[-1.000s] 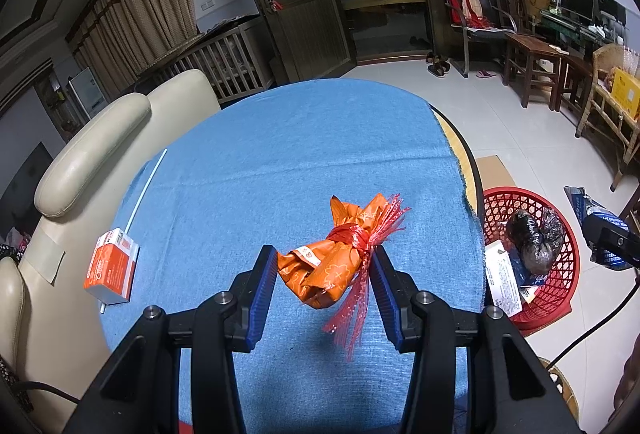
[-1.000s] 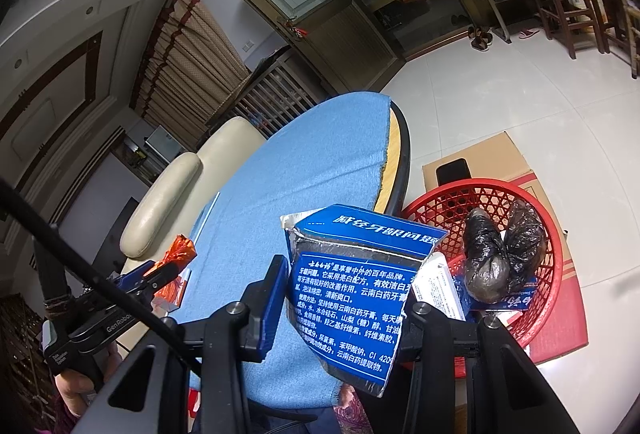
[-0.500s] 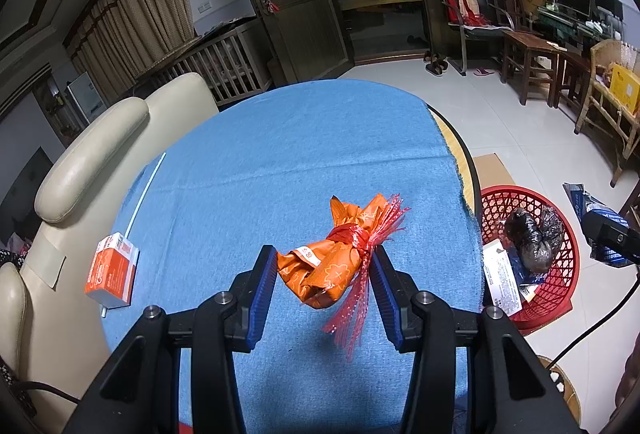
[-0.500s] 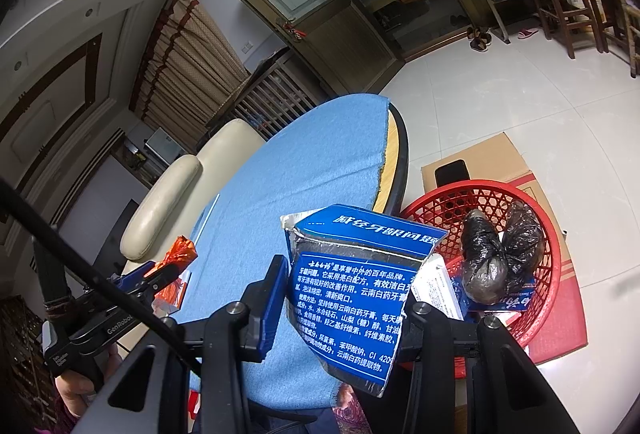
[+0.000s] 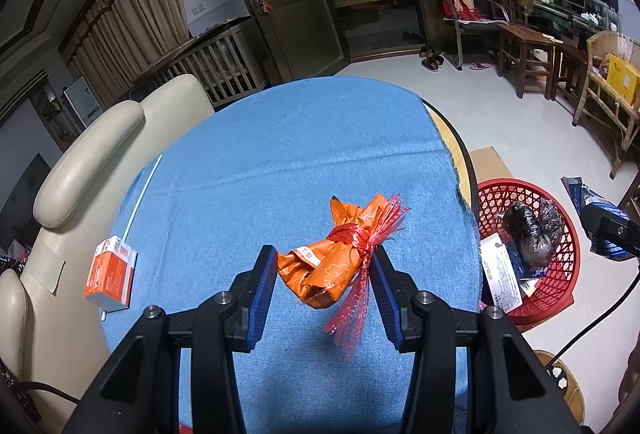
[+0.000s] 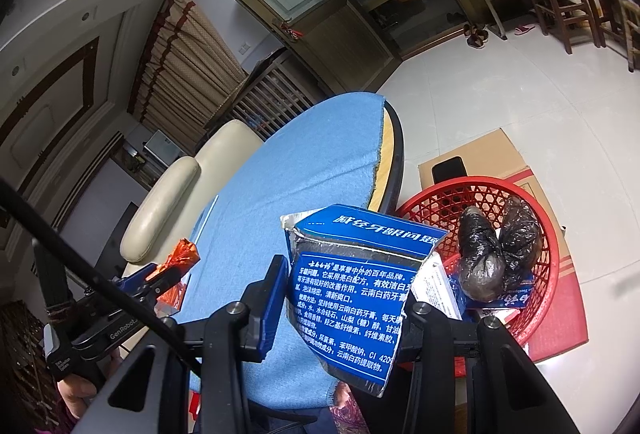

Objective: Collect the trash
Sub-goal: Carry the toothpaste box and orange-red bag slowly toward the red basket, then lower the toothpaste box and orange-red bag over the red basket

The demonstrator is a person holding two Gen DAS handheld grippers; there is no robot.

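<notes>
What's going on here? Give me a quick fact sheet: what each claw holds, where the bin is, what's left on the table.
Left gripper: shut on orange wrapper bundle, above the table
Right gripper: shut on blue carton
Red basket: on the floor beside the table, holding a black bag and cartons
Blue tablecloth: orange box near its left edge

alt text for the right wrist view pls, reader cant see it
The right gripper holds a flattened blue box between its jaws, up beside the blue-clothed round table. A red basket on the floor at right holds black bags and packaging. At lower left, the left gripper clamps an orange wrapper.
</notes>
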